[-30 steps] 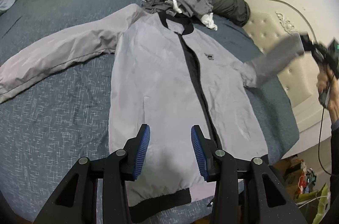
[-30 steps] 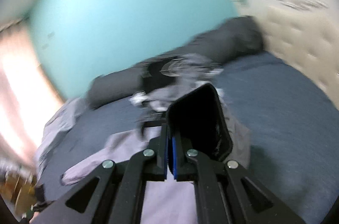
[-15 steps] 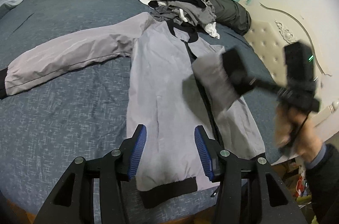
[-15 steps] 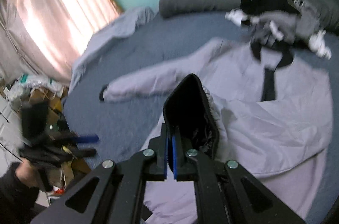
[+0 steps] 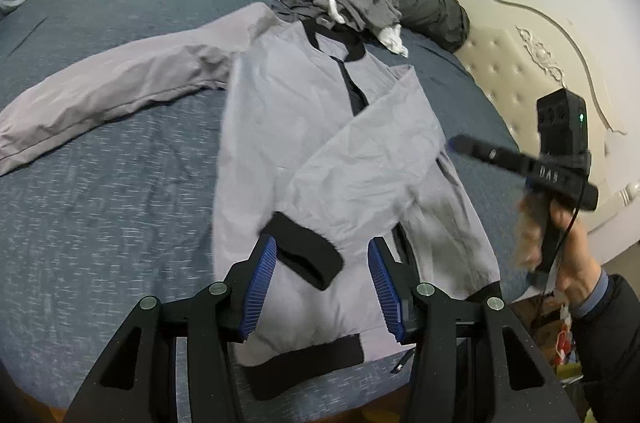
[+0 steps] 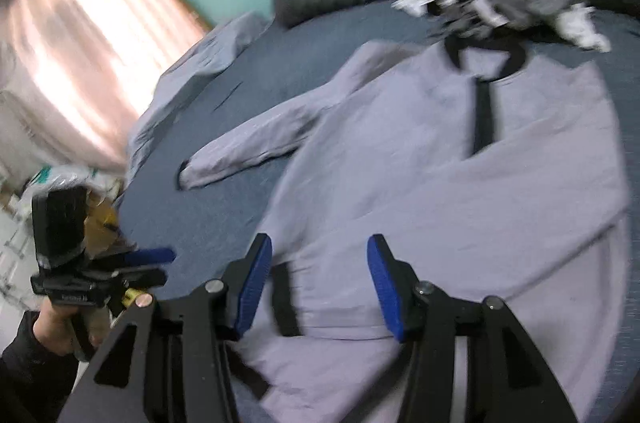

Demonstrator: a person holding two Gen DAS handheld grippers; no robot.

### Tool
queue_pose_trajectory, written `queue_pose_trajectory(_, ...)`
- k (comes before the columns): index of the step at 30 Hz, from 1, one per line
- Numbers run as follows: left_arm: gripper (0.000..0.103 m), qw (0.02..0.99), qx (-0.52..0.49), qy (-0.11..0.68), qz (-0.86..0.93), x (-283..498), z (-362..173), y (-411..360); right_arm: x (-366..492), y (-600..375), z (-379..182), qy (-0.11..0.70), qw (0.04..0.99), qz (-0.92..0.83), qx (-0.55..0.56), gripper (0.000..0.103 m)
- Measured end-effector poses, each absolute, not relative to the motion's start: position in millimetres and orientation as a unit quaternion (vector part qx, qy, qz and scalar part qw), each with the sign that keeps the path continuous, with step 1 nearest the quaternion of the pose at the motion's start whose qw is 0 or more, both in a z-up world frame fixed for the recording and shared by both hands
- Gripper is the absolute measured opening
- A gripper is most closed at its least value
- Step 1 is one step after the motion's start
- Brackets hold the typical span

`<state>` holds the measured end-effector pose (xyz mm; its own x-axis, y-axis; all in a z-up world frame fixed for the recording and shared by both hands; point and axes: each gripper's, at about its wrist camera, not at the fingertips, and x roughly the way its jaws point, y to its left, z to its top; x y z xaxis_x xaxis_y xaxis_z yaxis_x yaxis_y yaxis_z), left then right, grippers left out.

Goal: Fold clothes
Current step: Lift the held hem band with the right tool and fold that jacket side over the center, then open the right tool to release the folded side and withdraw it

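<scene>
Jacket [image 5: 280, 127]: flat on bed [image 5: 100, 203], one sleeve [image 5: 372, 163] folded across chest, cuff [image 5: 306, 249] near hem; other sleeve [image 5: 112, 91] outstretched. Left claw [image 5: 322, 277] and right claw [image 6: 316, 281]: both spread, empty. Judgement: pinch far cuff next, lay it straight across w/o bunching.

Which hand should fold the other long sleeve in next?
Probably left. The light grey jacket's spread sleeve lies out on the left gripper's side, and its jaws are open. The right gripper, also open, hovers over the folded sleeve's black cuff.

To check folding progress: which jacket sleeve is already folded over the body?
The sleeve nearer the headboard, its black cuff on the jacket; the other sleeve lies outstretched.
</scene>
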<state>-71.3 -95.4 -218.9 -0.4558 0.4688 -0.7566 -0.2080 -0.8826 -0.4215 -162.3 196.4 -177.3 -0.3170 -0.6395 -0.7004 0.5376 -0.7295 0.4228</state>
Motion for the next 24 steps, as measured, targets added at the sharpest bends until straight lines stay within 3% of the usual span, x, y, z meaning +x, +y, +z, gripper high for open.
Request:
queue_pose_trajectory(14,0.052,0.21,-0.492,-0.137,0.834,-126,-275,-21,-211,403,-217,-0.078,0.128,-0.869,0.472,0.051)
queue_pose_trajectory(24,0.053,0.219,-0.479,-0.142,0.838,-176,-298,3,-262,399,-263,-0.009,0.103,-0.864,0.492,0.051)
